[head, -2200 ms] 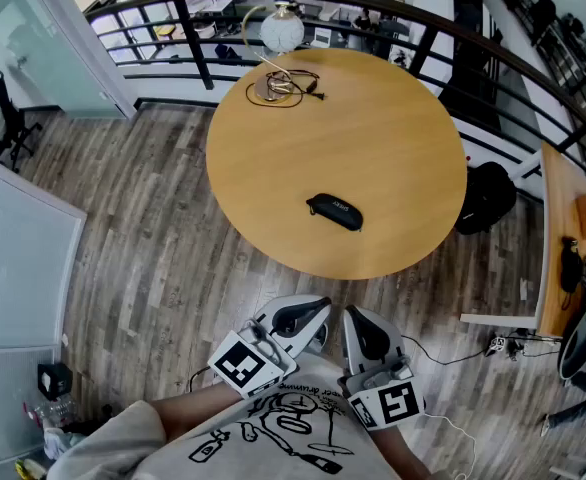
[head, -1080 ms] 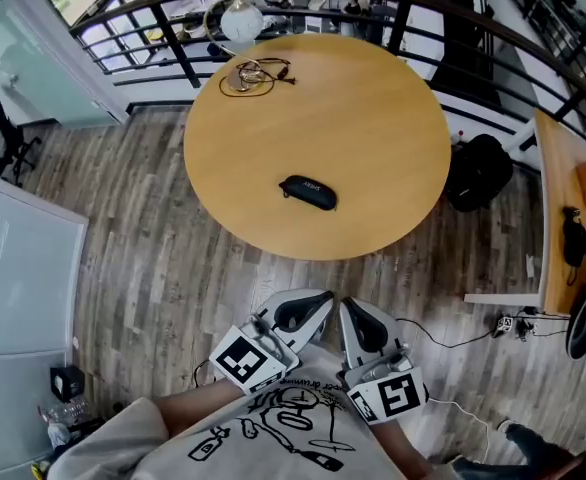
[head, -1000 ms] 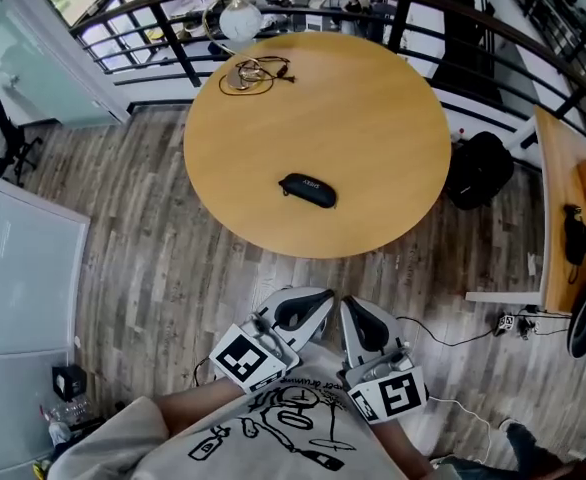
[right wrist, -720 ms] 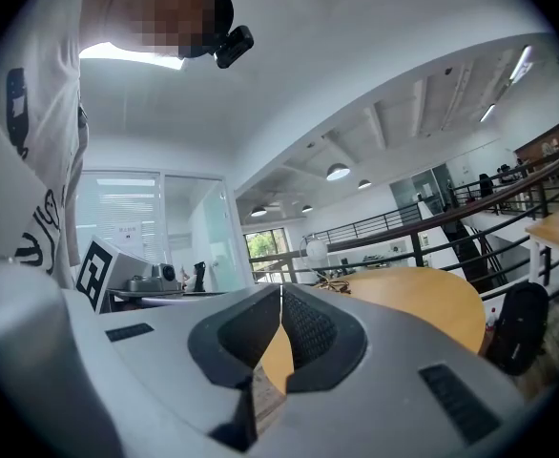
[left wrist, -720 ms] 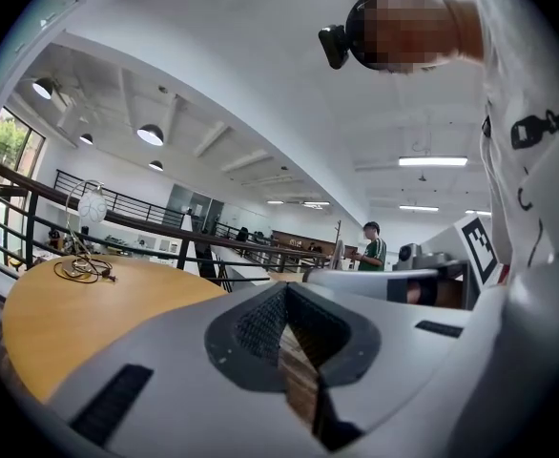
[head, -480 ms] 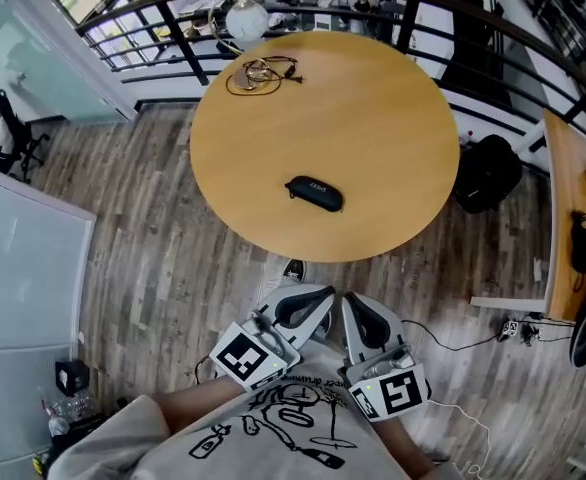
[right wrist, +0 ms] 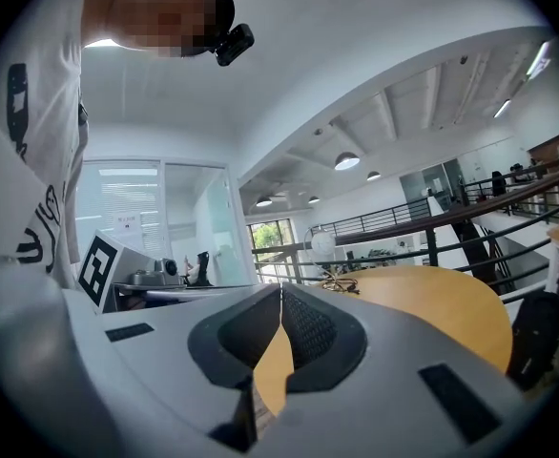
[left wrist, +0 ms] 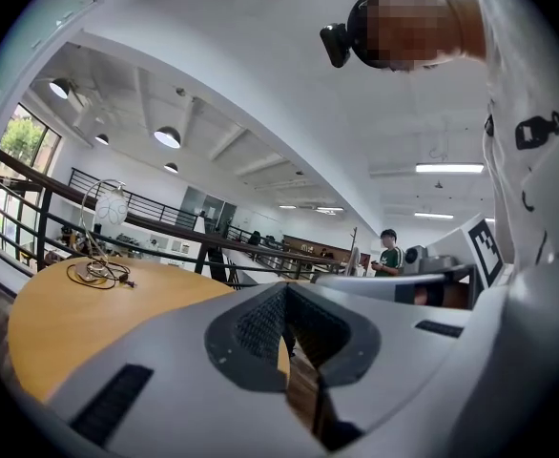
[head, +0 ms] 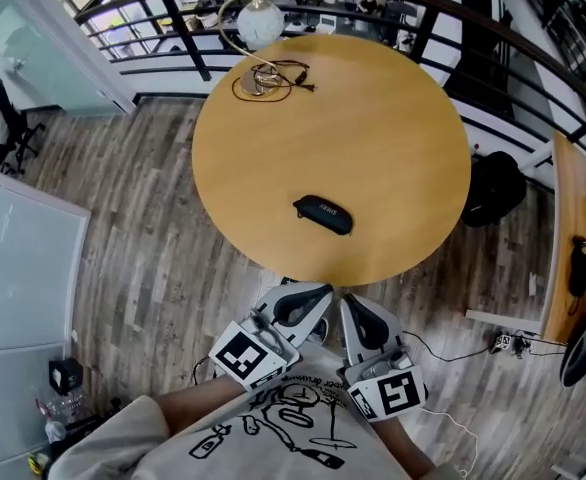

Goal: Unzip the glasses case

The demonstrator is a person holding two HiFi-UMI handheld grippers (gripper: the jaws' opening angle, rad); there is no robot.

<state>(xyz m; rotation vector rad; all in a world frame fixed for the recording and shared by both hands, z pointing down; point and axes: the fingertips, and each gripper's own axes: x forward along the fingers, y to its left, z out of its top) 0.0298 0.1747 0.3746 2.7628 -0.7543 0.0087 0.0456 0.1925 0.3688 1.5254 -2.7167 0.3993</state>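
Pressing tip to tip on nothing, the left gripper [left wrist: 284, 292] and right gripper [right wrist: 279, 292] sit side by side against the person's chest, probably a resting pose before any reach. The black glasses case [head: 323, 214] lies untouched toward the near edge of the round wooden table [head: 393, 118], well apart from both.

Seemingly black glasses case [head: 323, 214] — tan table [head: 383, 118]
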